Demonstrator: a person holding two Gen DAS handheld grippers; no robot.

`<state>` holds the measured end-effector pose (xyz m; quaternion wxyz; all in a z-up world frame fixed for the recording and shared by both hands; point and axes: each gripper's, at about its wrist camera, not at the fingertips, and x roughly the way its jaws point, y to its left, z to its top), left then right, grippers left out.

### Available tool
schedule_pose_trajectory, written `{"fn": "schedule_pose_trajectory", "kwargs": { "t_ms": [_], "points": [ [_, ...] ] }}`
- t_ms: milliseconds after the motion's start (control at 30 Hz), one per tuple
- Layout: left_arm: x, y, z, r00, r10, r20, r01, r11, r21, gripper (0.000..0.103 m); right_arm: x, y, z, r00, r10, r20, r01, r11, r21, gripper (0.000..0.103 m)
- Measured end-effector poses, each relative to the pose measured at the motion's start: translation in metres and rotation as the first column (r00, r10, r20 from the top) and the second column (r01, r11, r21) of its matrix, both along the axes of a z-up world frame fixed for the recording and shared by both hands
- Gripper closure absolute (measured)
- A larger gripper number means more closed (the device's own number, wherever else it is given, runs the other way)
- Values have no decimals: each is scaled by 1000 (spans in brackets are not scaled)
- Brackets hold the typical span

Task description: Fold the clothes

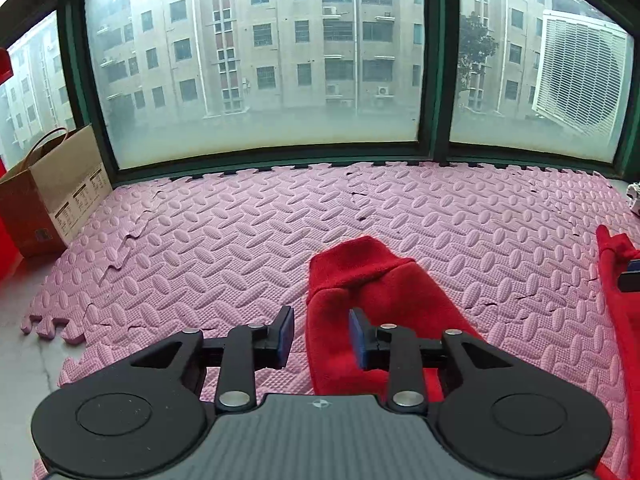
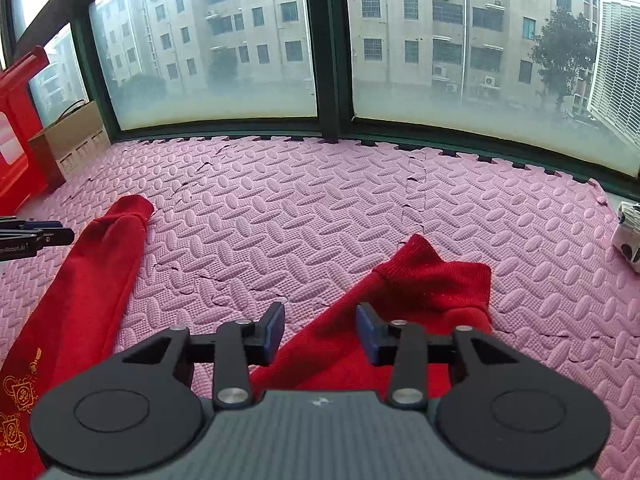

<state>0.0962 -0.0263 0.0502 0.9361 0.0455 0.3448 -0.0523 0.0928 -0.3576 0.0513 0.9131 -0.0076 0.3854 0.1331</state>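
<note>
A pink mat (image 1: 240, 240) fills the middle of both views. A red top (image 2: 420, 292) lies on it, sleeves low in each frame. It looks soft, light and floppy, so pinch a cuff. The left gripper (image 1: 320, 338) and right gripper (image 2: 320, 330) are open, holding nothing.

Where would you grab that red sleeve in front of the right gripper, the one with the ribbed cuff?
Probably at the ribbed cuff, coming down from above and behind along the sleeve. The cuff lies bunched and raised off the pink foam mat, giving the fingers an edge to pinch, while the rest lies flat. The right gripper hangs open just short of it.
</note>
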Motion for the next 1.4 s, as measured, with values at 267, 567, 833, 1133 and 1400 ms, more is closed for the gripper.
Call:
{"fn": "schedule_pose_trajectory", "kwargs": {
  "t_ms": [267, 567, 833, 1133, 1400],
  "points": [
    [25, -33, -25, 989, -119, -87, 116, 992, -39, 70, -30, -7, -11, 999, 20, -33, -22, 998, -61, 53],
    [24, -43, -23, 995, -95, -44, 93, 995, -45, 52, -51, -8, -12, 997, 50, -52, -52, 998, -33, 51],
    [-51, -51, -4, 983, -180, -38, 180, 984, -15, 20, -101, 34, -11, 978, 201, -56, -204, 978, -42, 36],
    [-136, -64, -11, 971, -234, -37, 236, 970, 56, 0, -147, 29, -17, 981, 187, -45, -191, 973, -126, 26],
    [-180, -42, -12, 993, -115, -24, 115, 993, 6, 0, -169, 11, -11, 995, 97, -26, -100, 985, -139, 27]
  ]
}}
